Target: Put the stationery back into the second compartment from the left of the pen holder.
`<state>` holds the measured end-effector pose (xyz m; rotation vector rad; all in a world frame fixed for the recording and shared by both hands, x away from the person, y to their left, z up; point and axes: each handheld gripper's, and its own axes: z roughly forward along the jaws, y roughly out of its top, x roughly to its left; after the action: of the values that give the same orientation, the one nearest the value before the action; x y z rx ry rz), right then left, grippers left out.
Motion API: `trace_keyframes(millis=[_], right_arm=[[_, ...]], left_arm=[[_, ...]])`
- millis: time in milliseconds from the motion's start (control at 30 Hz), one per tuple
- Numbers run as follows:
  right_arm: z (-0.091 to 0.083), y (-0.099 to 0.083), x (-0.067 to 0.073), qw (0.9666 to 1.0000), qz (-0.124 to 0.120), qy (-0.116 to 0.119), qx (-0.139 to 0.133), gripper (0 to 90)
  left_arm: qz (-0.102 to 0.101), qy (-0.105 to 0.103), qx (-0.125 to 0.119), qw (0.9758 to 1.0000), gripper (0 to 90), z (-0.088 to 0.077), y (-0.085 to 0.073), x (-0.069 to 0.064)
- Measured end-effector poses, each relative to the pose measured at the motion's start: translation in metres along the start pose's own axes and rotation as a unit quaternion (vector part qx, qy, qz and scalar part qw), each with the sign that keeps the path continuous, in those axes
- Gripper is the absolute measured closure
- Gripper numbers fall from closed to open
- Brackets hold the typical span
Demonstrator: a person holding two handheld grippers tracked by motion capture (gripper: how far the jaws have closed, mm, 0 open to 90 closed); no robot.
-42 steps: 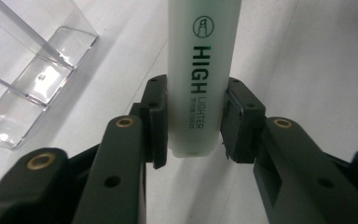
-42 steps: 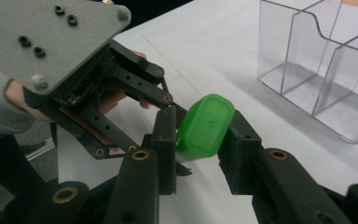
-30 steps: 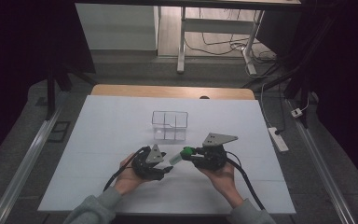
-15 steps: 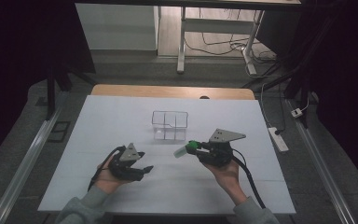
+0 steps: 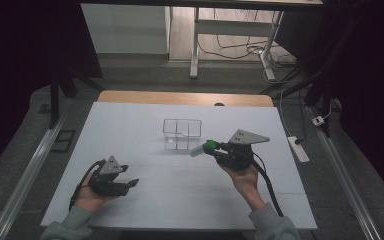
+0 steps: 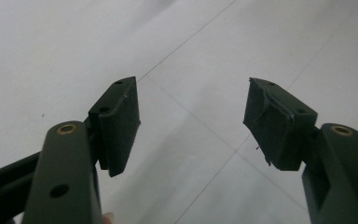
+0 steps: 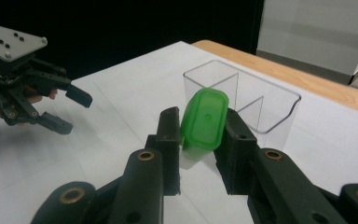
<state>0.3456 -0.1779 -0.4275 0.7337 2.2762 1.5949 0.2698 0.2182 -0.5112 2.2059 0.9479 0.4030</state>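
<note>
left tongs (image 5: 130, 184) moved away left, jaws apart; right tongs (image 5: 211, 148) clamp green-capped tube (image 7: 203, 122), pointing toward clear box (image 5: 181, 133).

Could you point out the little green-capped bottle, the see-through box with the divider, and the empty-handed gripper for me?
Small green-capped bottle (image 7: 204, 120): right gripper view, on its green cap.
Clear plastic divided box (image 5: 181, 134): high view, on its front wall.
Left gripper (image 6: 191, 123): left gripper view, midway between its parted jaws.

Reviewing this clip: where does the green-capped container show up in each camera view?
High view: green-capped container in the right gripper, right of centre, just beside the clear divided box.
Right gripper view: centre, clamped between the black jaws.
Left gripper view: not in it.
Shared landmark: the clear divided box.
</note>
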Motion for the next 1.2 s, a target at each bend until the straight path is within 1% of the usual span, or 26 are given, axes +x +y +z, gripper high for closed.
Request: trace_keyframes(millis=[167, 300, 400, 633, 667, 733, 833, 967, 1200], right_arm=[[0.003, 0.005, -0.007, 0.9999, 0.011, -0.002, -0.005, 73.0], [0.006, 0.01, -0.009, 0.9999, 0.009, 0.001, -0.008, 74.0], [0.007, 0.015, -0.009, 0.9999, 0.011, 0.002, -0.013, 74.2], [0.015, 0.022, -0.018, 0.9994, 0.023, -0.001, -0.027, 74.3], [0.016, 0.023, -0.019, 0.9994, 0.022, -0.001, -0.025, 74.3], [0.02, 0.026, -0.023, 0.9993, 0.027, -0.003, -0.028, 74.3], [0.026, 0.031, -0.026, 0.9991, 0.027, -0.006, -0.032, 74.3], [0.035, 0.037, -0.032, 0.9991, 0.028, -0.012, -0.028, 74.3], [0.049, 0.042, -0.039, 0.9991, 0.033, -0.016, -0.024, 74.3]], left_arm=[[-0.005, 0.001, 0.003, 1.0, 34.3, -0.002, -0.005, 0.004], [-0.011, 0.002, 0.003, 0.9999, 33.4, -0.004, -0.008, 0.006], [-0.015, 0.002, -0.001, 0.9999, 32.1, -0.005, -0.008, 0.007], [-0.02, -0.002, -0.002, 0.9998, 31.4, -0.005, -0.009, 0.01], [-0.021, -0.003, -0.003, 0.9998, 31.3, -0.005, -0.009, 0.011], [-0.021, -0.003, -0.002, 0.9998, 31.3, -0.005, -0.009, 0.011], [-0.022, -0.004, -0.002, 0.9997, 31.3, -0.005, -0.01, 0.012], [-0.025, -0.004, 0.001, 0.9997, 30.2, -0.004, -0.01, 0.013], [-0.028, -0.004, -0.002, 0.9996, 29.0, -0.004, -0.01, 0.015]])
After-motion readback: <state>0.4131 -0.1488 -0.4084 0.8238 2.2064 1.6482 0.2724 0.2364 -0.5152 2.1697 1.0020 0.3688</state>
